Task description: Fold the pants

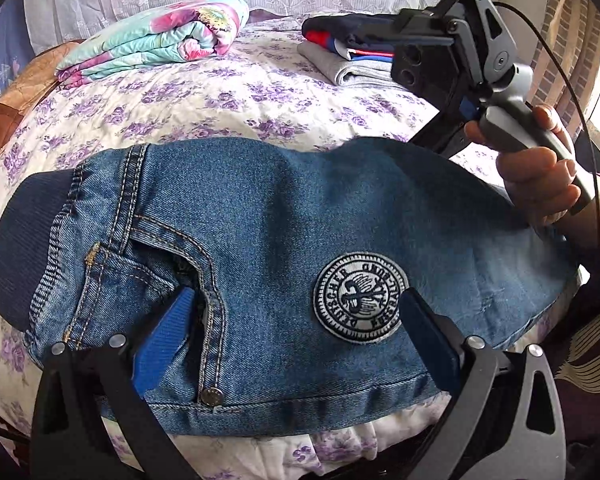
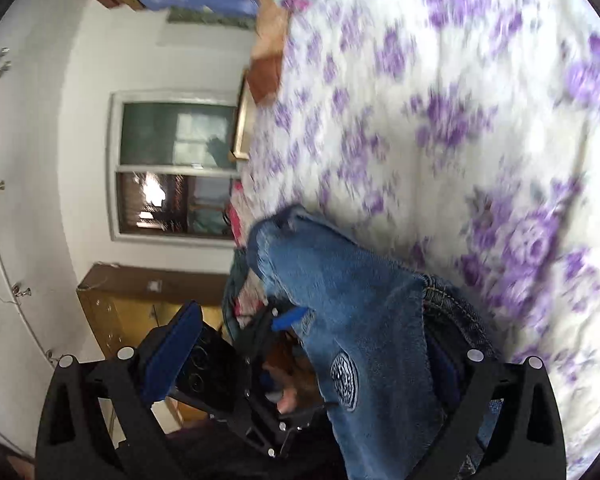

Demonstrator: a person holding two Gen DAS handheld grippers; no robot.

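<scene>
Folded jeans (image 1: 260, 248) lie on floral bedspread (image 1: 228, 100), near edge, round patch (image 1: 360, 298) facing up. Left gripper (image 1: 296, 312) spread wide over jeans, gripping nothing. Right gripper (image 2: 304, 344) raised at right, tongs wide apart, empty. Rolled quilt (image 1: 156, 40) far left; clothes stack (image 1: 352, 56) far right.

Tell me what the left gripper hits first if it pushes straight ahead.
Most likely the jeans: the left gripper has its jaws open right over the folded denim, near the round patch. Depth is hard to judge.
</scene>
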